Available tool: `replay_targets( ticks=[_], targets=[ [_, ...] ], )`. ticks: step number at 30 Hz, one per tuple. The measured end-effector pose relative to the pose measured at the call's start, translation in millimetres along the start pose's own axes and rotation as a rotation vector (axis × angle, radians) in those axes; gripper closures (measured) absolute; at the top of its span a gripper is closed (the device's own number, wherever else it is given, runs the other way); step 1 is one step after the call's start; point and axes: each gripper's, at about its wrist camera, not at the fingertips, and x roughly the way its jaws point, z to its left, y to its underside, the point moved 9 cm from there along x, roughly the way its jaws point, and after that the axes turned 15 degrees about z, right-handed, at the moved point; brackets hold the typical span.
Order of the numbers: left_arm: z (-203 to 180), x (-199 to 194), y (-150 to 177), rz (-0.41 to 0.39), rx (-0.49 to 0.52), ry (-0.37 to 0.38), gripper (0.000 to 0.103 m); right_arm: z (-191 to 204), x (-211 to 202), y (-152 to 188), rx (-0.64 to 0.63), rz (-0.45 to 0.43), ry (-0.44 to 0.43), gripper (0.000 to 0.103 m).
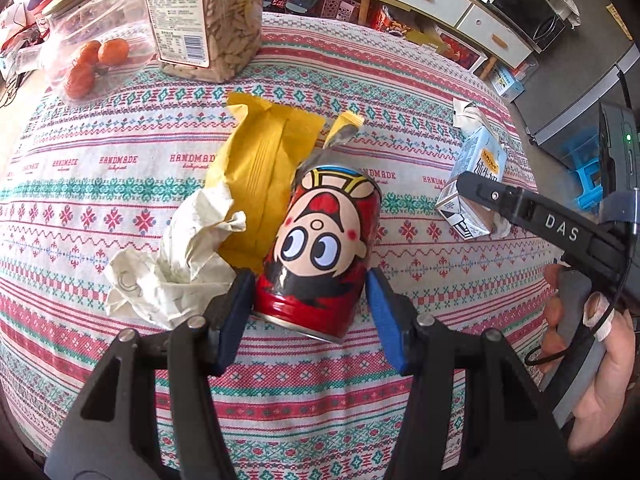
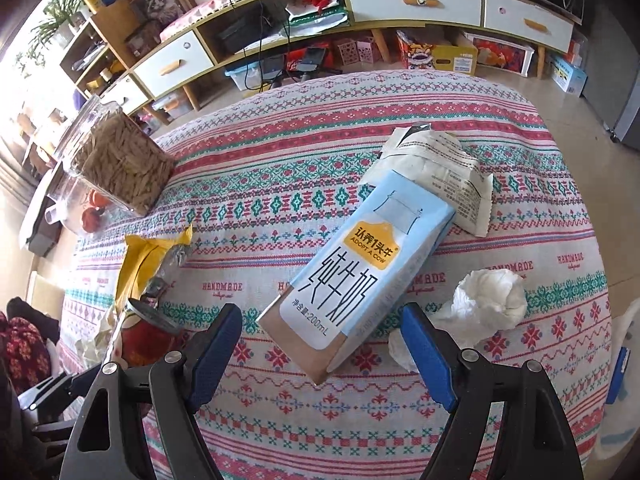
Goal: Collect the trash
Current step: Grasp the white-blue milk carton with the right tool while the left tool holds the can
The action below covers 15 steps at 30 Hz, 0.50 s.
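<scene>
A red drink can (image 1: 320, 252) with a cartoon face lies on the patterned tablecloth (image 1: 120, 184). My left gripper (image 1: 308, 304) is open, its blue pads on either side of the can's near end. A yellow snack bag (image 1: 260, 184) and crumpled paper (image 1: 176, 264) lie to the can's left. My right gripper (image 2: 320, 340) is open around the near end of a light blue milk carton (image 2: 360, 268) that lies flat. A white wrapper (image 2: 440, 176) lies behind the carton and a crumpled tissue (image 2: 488, 300) to its right. The carton (image 1: 476, 184) also shows in the left wrist view.
A clear jar of seeds (image 1: 204, 16) and a clear container of tangerines (image 1: 92, 60) stand at the table's far left. A low cabinet with white drawers (image 2: 412, 4) stands behind the table. The table edge drops off at the right (image 2: 600, 280).
</scene>
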Motion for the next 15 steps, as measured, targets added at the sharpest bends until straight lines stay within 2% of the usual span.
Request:
replay_targets(
  ticks=[5, 10, 15],
  targets=[
    [4, 3, 7, 0.019, -0.005, 0.009, 0.044, -3, 12, -5, 0.03, 0.011, 0.019, 0.02],
    [4, 3, 8, 0.025, -0.019, 0.031, 0.044, -10, 17, 0, 0.065, 0.039, -0.017, 0.032],
    [3, 3, 11, 0.03, -0.005, 0.032, 0.044, 1, 2, 10, -0.003, 0.033, -0.005, 0.042]
  ],
)
